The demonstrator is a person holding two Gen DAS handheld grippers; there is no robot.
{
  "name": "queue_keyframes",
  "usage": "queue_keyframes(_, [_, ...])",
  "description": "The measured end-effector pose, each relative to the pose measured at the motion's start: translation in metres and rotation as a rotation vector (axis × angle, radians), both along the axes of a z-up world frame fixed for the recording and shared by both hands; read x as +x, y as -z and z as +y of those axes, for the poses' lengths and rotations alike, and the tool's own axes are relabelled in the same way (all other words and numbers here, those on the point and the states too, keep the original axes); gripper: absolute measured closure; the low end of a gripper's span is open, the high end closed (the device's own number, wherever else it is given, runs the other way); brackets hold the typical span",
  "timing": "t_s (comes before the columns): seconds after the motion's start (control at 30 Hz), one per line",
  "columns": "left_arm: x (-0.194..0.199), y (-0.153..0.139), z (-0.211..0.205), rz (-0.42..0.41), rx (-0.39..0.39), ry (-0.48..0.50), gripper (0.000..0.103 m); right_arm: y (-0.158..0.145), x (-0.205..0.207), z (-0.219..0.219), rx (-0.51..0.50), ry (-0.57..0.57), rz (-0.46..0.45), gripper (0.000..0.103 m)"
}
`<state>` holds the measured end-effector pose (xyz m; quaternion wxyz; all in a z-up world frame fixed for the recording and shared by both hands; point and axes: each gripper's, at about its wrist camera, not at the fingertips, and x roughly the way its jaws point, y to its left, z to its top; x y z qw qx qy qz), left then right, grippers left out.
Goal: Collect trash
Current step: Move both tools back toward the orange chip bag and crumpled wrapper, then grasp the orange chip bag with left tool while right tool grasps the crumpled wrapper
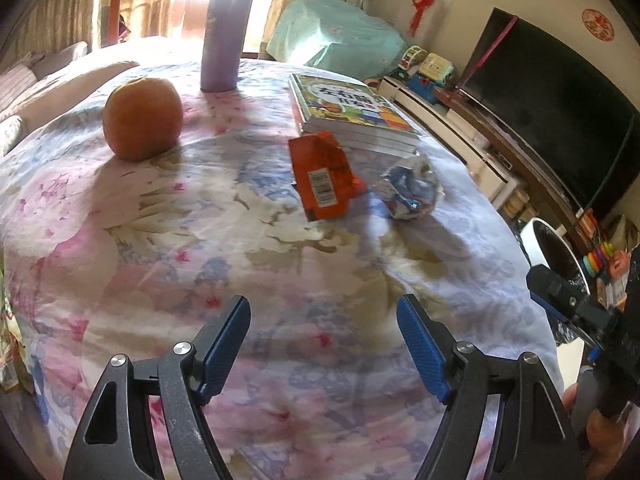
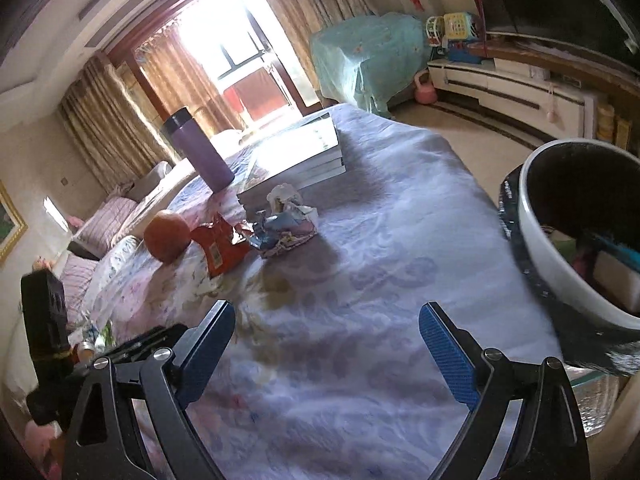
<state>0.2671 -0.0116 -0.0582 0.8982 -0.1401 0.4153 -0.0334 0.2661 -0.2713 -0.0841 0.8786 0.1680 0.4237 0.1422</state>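
Note:
Two pieces of trash lie on the floral-clothed table [image 1: 200,240]: a torn orange wrapper [image 1: 324,176] with a barcode, and to its right a crumpled blue-and-white wrapper [image 1: 412,190]. My left gripper [image 1: 322,304] hovers open over bare cloth, well short of both, with nothing between its fingers. In the right wrist view the orange wrapper [image 2: 222,246] and the crumpled wrapper [image 2: 284,224] lie far ahead on the left. My right gripper [image 2: 328,308] is open and empty over the cloth. A white bin [image 2: 534,240] with a black liner stands close on its right.
An orange fruit [image 1: 142,118], a tall purple bottle [image 1: 224,32] and a stack of books [image 1: 352,112] stand behind the trash. The bin [image 1: 538,226] sits off the table's right edge. A dark TV [image 1: 552,112] and a low cabinet line the right wall.

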Motion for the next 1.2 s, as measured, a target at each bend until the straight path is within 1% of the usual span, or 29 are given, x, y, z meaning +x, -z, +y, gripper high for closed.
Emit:
queue_keyframes(0.07, [0.008,0.001,0.002,-0.002,-0.003,-0.004,0.028,0.004,0.008,0.001,0.009,0.014,0.021,0.009])
queue_keyframes(0.17, [0.022,0.005,0.003,0.000,0.016,-0.006,0.028,0.009,0.019,0.005,0.008,0.024,0.033,0.010])
queue_keyframes(0.3, [0.043,0.007,0.004,-0.001,0.028,-0.007,0.028,0.007,0.030,0.014,-0.001,-0.014,0.014,0.020])
queue_keyframes(0.43, [0.064,0.008,0.004,-0.004,0.037,-0.002,0.028,0.007,0.046,0.023,0.000,-0.037,0.005,0.021])
queue_keyframes(0.53, [0.082,0.009,0.002,-0.007,0.044,0.014,0.028,0.012,0.061,0.027,0.013,-0.049,0.014,0.025])
queue_keyframes(0.6, [0.093,0.012,0.000,-0.003,0.048,0.026,0.028,0.016,0.070,0.031,0.009,-0.058,0.023,0.031])
queue_keyframes(0.63, [0.099,0.013,0.000,-0.003,0.052,0.029,0.028,0.018,0.075,0.033,0.002,-0.065,0.024,0.032])
queue_keyframes(0.7, [0.109,0.017,-0.002,-0.009,0.059,0.031,0.028,0.021,0.085,0.037,-0.010,-0.076,0.027,0.040])
queue_keyframes(0.77, [0.117,0.021,-0.003,-0.014,0.075,0.021,0.028,0.028,0.095,0.039,0.011,-0.088,0.050,0.045])
queue_keyframes(0.8, [0.121,0.023,-0.003,-0.022,0.077,0.016,0.029,0.031,0.098,0.040,0.025,-0.092,0.061,0.049])
queue_keyframes(0.83, [0.125,0.026,-0.004,-0.027,0.073,0.019,0.030,0.034,0.101,0.041,0.034,-0.097,0.071,0.055])
queue_keyframes(0.87, [0.127,0.030,-0.005,-0.027,0.073,0.021,0.035,0.037,0.104,0.043,0.038,-0.109,0.079,0.060])
queue_keyframes(0.9, [0.130,0.033,-0.005,-0.022,0.071,0.026,0.050,0.039,0.105,0.044,0.041,-0.121,0.082,0.068])
queue_keyframes(0.93, [0.132,0.037,-0.006,-0.012,0.064,0.037,0.058,0.040,0.104,0.045,0.041,-0.126,0.082,0.069])
queue_keyframes(0.97, [0.134,0.040,-0.007,-0.002,0.059,0.048,0.059,0.039,0.103,0.044,0.039,-0.127,0.073,0.072])
queue_keyframes(1.0, [0.134,0.041,-0.007,-0.013,0.060,0.049,0.060,0.038,0.101,0.043,0.040,-0.129,0.066,0.084])
queue_keyframes(1.03, [0.133,0.041,-0.007,-0.019,0.057,0.052,0.060,0.037,0.100,0.043,0.040,-0.133,0.067,0.091])
queue_keyframes(1.07, [0.132,0.040,-0.007,-0.026,0.054,0.056,0.062,0.037,0.098,0.042,0.034,-0.132,0.069,0.092])
queue_keyframes(1.13, [0.129,0.039,-0.007,-0.034,0.056,0.059,0.068,0.036,0.093,0.040,0.027,-0.127,0.065,0.096])
queue_keyframes(1.2, [0.121,0.038,-0.005,-0.035,0.035,0.053,0.069,0.032,0.088,0.036,0.028,-0.119,0.058,0.097])
